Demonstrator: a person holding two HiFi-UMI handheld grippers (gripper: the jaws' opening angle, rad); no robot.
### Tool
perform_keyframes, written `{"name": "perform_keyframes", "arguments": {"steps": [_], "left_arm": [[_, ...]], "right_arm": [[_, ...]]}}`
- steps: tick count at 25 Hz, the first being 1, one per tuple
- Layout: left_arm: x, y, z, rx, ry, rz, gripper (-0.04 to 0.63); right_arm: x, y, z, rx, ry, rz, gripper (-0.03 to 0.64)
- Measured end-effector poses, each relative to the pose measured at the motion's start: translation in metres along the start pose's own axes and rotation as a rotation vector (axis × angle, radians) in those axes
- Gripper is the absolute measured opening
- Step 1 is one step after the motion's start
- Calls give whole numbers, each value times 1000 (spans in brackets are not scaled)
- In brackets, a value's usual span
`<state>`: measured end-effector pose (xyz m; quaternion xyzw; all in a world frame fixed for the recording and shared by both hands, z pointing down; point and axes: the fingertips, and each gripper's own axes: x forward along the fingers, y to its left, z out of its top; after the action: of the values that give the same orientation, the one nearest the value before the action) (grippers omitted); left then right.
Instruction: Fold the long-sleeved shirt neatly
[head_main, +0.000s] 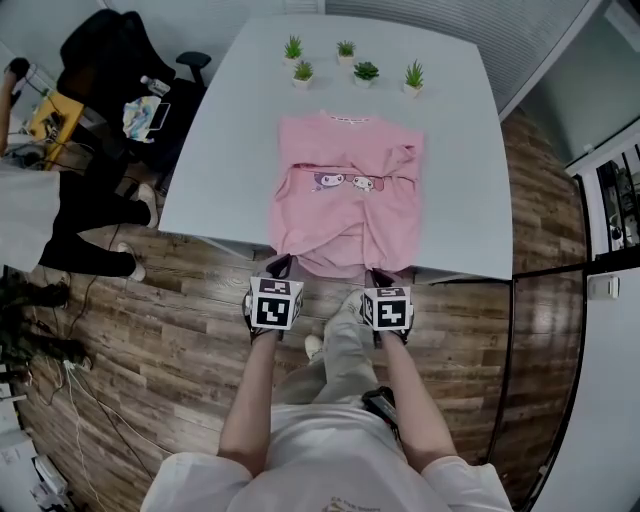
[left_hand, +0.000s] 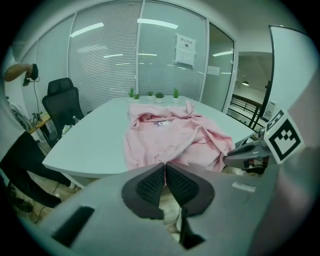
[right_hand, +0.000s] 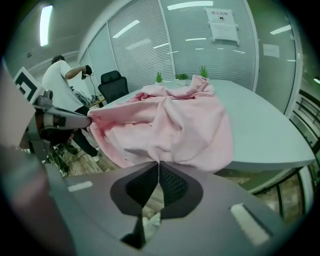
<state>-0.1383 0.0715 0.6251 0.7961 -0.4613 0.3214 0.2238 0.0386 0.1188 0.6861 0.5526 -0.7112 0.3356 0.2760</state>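
**Hem pinched at both corners, table's near edge**

Shirt (head_main: 345, 200), pink w/ long sleeves, is lying front-up on the pale table (head_main: 220, 150). Its collar is pointing to the far side, and both sleeves are lying folded in across the chest by the cartoon print (head_main: 345, 182). The bottom part is hanging over the table's near edge, toward the person holding the grippers.

L gripper (head_main: 280, 266) is pinching the hem at its left corner. In the left gripper view its jaws are pressing together w/ pink cloth caught right at the tips. R gripper (head_main: 381, 277) is gripping the hem at the right corner. In the right gripper view the ribbed edge is sitting nipped btwn the closed pads (right_hand: 173, 186). Both grippers are pointing down & forward, side by side but apart, just off the table edge. The hem btwn them is bowing out toward the person in loose folds.

Five small potted plants (head_main: 366, 71) are standing in a cluster at the table's far end, well apart from the shirt. A black office chair (head_main: 110, 55) is sitting off the far-left corner. Another person in a white top (right_hand: 57, 75) is standing to the left of the table. Wood floor (head_main: 180, 330) is showing below the grippers.
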Motion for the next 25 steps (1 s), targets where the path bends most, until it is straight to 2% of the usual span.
{"name": "perform_keyframes", "arguments": {"steps": [5,12,17,25], "left_arm": [[-11,7,3,-7,-1,1,18],[-37,11,15,2,-17,-22,18],[-62,13,20,7,-39,-38,18],[-97,13,37,-23,-99,-82,18]], "right_arm": [[-25,4,7,39,-30,67,18],[-80,-2,40,140,-155,111,18],[-115,-10,57,163,-231,100,18],[-156,-27,61,273,-328,104,18]]}}
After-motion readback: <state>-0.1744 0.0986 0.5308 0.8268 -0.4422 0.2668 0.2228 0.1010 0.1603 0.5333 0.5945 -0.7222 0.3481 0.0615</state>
